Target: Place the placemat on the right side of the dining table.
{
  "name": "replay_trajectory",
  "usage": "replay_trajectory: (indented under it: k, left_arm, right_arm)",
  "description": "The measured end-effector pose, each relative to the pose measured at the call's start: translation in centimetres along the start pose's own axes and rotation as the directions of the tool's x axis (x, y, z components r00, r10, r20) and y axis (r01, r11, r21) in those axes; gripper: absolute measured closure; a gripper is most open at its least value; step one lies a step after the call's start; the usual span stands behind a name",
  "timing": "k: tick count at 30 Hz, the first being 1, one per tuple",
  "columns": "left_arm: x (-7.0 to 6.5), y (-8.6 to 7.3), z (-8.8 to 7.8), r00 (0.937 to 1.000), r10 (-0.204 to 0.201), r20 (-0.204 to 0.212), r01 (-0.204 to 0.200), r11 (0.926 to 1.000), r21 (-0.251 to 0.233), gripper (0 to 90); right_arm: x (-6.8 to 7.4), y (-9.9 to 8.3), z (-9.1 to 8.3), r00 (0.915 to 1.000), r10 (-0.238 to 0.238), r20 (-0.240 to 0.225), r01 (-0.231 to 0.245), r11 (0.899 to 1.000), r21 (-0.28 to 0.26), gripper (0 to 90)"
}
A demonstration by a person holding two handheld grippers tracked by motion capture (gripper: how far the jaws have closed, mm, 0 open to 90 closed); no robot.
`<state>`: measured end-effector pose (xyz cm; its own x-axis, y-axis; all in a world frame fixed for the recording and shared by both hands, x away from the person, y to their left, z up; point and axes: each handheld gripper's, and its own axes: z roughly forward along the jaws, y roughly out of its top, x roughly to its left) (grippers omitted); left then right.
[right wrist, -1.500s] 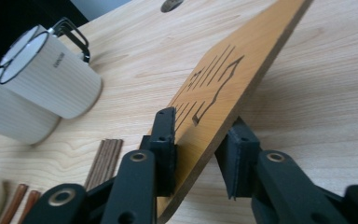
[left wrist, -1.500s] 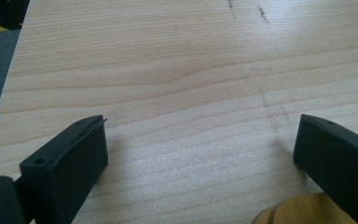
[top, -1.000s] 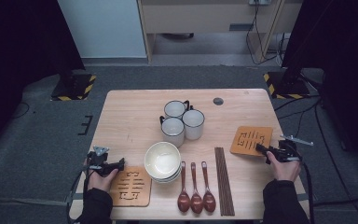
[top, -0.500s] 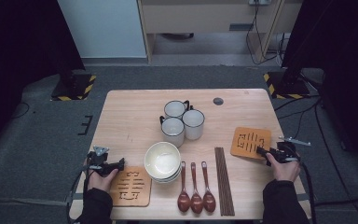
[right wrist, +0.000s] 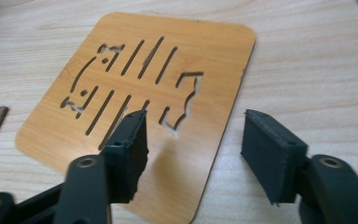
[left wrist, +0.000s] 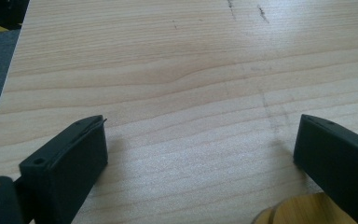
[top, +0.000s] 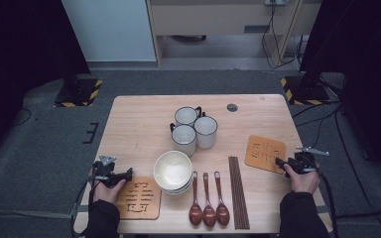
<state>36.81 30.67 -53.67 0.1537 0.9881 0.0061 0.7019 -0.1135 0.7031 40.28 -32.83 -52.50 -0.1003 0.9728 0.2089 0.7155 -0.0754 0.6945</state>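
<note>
My right gripper sits at the near right corner of a wooden coaster with cut-out slots. In the right gripper view the coaster lies flat on the table. My right gripper is open and its jaws have just been opening. One jaw stands over the coaster and the other beside its edge, and neither pad presses on it. My left gripper rests at the table's near left, just above a second coaster. In its own view my left gripper is open over bare wood, with that coaster's corner at the bottom.
Stacked cream bowls stand near the middle front, with three white mugs behind them. Three brown spoons and a bundle of dark chopsticks lie between the bowls and my right hand. The table edge runs close to the right coaster.
The right hand has shifted only slightly at the coaster's corner. The left hand and everything else on the table have kept still.
</note>
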Motion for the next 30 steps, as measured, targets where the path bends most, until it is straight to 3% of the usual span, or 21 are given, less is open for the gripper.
replay_trajectory:
  k: [7, 13, 19, 26, 30]
  left_arm:
    - [0.0, 0.0, 0.0, 1.0, 0.0, 0.0, 0.0, 1.0, 0.0, 1.8]
    - [0.0, 0.0, 0.0, 1.0, 0.0, 0.0, 0.0, 1.0, 0.0, 1.8]
    - [0.0, 0.0, 0.0, 1.0, 0.0, 0.0, 0.0, 1.0, 0.0, 1.8]
    - [0.0, 0.0, 0.0, 1.0, 0.0, 0.0, 0.0, 1.0, 0.0, 1.7]
    - [0.0, 0.0, 0.0, 1.0, 0.0, 0.0, 0.0, 1.0, 0.0, 1.7]
  right_arm:
    - [0.7, 0.2, 0.3, 0.9981, -0.051, 0.034, 0.053, 0.996, -0.074, 33.0]
    - [1.4, -0.1, 0.9, 0.9937, -0.092, 0.064, 0.095, 0.994, -0.044, 34.0]
    - [2.0, -0.3, 1.5, 0.9897, -0.106, 0.096, 0.108, 0.994, -0.02, 29.0]
    - [2.5, -0.7, 1.8, 0.9838, -0.123, 0.131, 0.129, 0.991, -0.043, 27.4]
    - [2.5, -0.7, 1.8, 0.9835, -0.129, 0.127, 0.136, 0.99, -0.046, 29.8]
